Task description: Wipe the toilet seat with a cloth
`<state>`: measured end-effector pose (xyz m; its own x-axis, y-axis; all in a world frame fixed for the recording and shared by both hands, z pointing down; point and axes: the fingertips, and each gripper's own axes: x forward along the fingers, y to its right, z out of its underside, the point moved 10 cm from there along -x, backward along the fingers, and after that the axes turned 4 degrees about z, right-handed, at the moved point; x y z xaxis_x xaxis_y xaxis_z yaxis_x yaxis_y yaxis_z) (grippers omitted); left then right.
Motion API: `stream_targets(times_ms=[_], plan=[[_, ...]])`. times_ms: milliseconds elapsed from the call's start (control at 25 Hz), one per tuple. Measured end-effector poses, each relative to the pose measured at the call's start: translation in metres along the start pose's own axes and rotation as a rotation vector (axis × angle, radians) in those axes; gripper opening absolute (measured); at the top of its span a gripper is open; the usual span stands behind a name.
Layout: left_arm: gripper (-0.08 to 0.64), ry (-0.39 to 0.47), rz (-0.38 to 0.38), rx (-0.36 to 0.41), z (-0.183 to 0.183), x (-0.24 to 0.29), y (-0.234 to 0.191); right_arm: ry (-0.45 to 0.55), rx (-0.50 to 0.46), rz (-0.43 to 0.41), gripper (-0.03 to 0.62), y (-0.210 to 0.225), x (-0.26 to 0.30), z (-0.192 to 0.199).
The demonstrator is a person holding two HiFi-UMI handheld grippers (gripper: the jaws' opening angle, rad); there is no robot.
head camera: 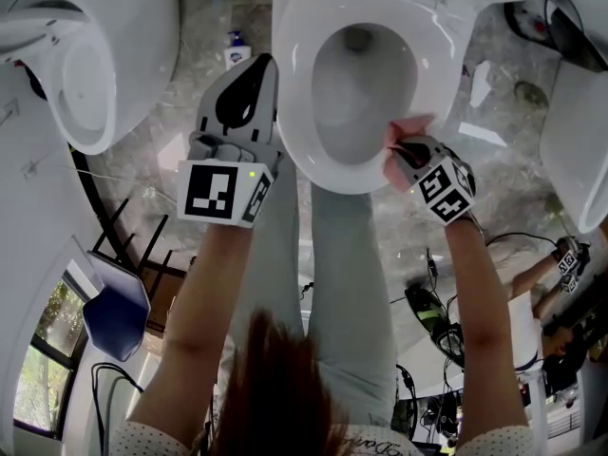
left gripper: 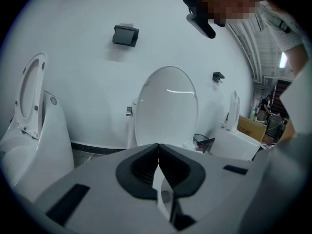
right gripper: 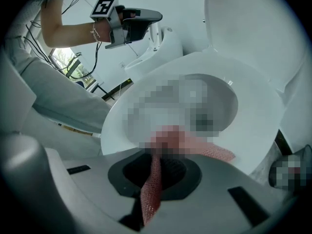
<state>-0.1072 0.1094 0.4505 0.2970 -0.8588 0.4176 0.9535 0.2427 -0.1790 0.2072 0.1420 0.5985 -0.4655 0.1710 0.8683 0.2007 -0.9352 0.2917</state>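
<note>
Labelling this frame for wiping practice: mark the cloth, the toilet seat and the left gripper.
cloth (right gripper: 210,151): right gripper view, the part lying on the seat.
toilet seat (head camera: 293,112): head view, bare rim at picture left.
left gripper (head camera: 263,63): head view, between its jaw tips.

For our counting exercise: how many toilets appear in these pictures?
3: the left toilet, the middle toilet with the cloth on its seat, and the right toilet at the frame edge; more may be hidden.

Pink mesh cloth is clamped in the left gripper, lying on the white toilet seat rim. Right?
Wrong gripper: the right gripper clamps the pink mesh cloth, which does lie on the white toilet seat rim, per the right gripper view. The left gripper is shut, empty.
</note>
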Motion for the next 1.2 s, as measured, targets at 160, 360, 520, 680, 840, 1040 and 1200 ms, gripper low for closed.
stream_targets(times_ms=[160, 360, 520, 680, 840, 1040, 1200], plan=[[0.005, 0.001, 0.006, 0.003, 0.0, 0.003, 0.003, 0.007, 0.004, -0.004, 0.035, -0.01, 0.004, -0.002], [0.005, 0.001, 0.013, 0.007, 0.0, 0.002, 0.008, 0.019, 0.035, -0.036, 0.035, -0.024, 0.009, -0.001], [0.005, 0.001, 0.014, 0.007, -0.001, -0.001, 0.011, 0.019, 0.044, -0.048, 0.035, -0.038, 0.014, -0.002], [0.005, 0.005, 0.014, 0.012, -0.003, -0.004, 0.011, 0.02, 0.061, -0.069, 0.035, -0.049, 0.02, -0.005], [0.005, -0.004, 0.013, 0.009, 0.0, -0.005, 0.01, 0.019, 0.081, -0.078, 0.035, -0.059, 0.025, -0.008], [0.005, -0.012, 0.015, 0.01, 0.004, -0.007, 0.012, 0.015, 0.113, -0.085, 0.035, -0.066, 0.032, -0.012], [0.005, -0.013, 0.027, 0.008, 0.004, -0.006, 0.014, 0.009, 0.134, -0.089, 0.035, -0.07, 0.033, -0.014]])
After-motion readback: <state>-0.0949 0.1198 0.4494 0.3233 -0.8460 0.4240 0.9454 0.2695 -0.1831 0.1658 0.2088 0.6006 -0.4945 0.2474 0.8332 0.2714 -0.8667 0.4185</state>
